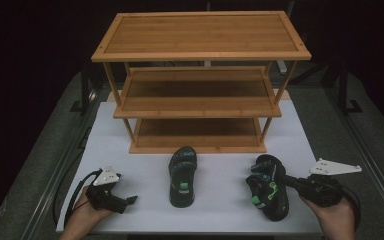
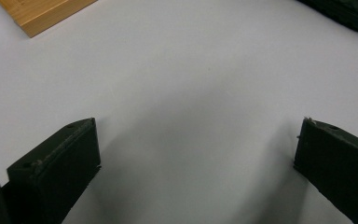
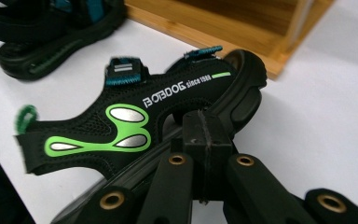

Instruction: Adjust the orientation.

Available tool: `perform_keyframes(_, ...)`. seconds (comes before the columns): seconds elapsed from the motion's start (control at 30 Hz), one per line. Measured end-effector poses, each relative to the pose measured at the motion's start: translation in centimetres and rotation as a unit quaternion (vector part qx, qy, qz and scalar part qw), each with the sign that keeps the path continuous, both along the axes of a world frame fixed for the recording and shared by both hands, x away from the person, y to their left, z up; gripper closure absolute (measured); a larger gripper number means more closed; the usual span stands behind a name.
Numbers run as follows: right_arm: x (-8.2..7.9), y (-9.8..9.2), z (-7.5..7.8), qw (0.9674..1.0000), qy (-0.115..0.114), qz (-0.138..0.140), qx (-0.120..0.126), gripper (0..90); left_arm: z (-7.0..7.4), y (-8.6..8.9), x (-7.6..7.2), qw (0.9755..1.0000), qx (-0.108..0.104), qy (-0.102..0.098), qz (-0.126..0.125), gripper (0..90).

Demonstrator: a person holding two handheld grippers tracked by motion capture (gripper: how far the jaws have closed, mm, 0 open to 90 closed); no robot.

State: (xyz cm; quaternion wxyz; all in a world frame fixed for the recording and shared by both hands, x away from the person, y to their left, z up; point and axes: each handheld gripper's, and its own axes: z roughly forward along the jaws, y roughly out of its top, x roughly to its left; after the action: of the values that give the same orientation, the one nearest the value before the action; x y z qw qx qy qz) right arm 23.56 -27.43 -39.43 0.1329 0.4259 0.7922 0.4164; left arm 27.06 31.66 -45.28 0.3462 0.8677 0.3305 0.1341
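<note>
Two black sandals with green trim lie on the white mat (image 1: 130, 125) in front of a three-tier wooden shelf (image 1: 200, 80). Right gripper (image 1: 286, 180) has its jaws pressed together, pinching the side edge of the right sandal (image 1: 267, 187), which sits tilted near the mat's front right; the right gripper view shows the closed pads meeting at the sandal's sole rim, beside the green-and-silver side panel. Left sandal (image 1: 182, 176) lies flat, sole down, just in front of the shelf's bottom tier. Left gripper (image 1: 130, 200) rests low at the mat's front left, jaws spread wide over bare mat, holding nothing.
</note>
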Motion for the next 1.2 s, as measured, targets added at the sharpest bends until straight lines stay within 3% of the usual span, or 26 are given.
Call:
perform_keyframes(0.4, 0.5, -3.5, -3.1, 0.9986, 0.038, -0.010, 0.036, 89.8, 0.0, 0.0, 0.0, 1.0000, 0.000, 0.000, 0.000, 0.0)
perform_keyframes(0.53, 0.9, -3.9, -4.2, 0.9980, 0.056, -0.009, 0.026, 89.8, 0.0, 0.0, 0.0, 1.0000, 0.000, 0.000, 0.000, 0.0)
perform_keyframes(0.6, 1.0, -4.3, -4.4, 0.9974, 0.058, -0.004, 0.043, 89.8, 0.0, 0.0, 0.0, 1.0000, 0.000, 0.000, 0.000, 0.0)
perform_keyframes(0.67, 1.0, -4.3, -4.0, 0.9980, 0.053, -0.012, 0.032, 89.7, 0.0, 0.0, 0.0, 1.0000, 0.000, 0.000, 0.000, 0.0)
perform_keyframes(0.77, 0.8, -4.7, -2.6, 0.9990, 0.024, -0.022, 0.030, 89.6, 0.0, 0.0, 0.0, 1.0000, 0.000, 0.001, 0.000, 0.0)
perform_keyframes(0.93, 0.4, -5.1, -0.7, 0.9980, -0.008, -0.036, 0.051, 75.0, 0.0, 0.0, 0.0, 1.0000, 0.000, 0.001, 0.000, 0.0)
perform_keyframes(1.07, 0.3, -4.6, 0.0, 0.9974, -0.019, -0.019, 0.067, 63.5, 0.0, 0.0, 0.0, 1.0000, 0.000, 0.001, 0.000, 0.0)
perform_keyframes(1.2, 0.8, -3.6, 0.2, 0.9967, -0.017, 0.020, 0.077, 52.9, 0.0, 0.0, 0.0, 1.0000, 0.000, 0.001, 0.000, 0.0)
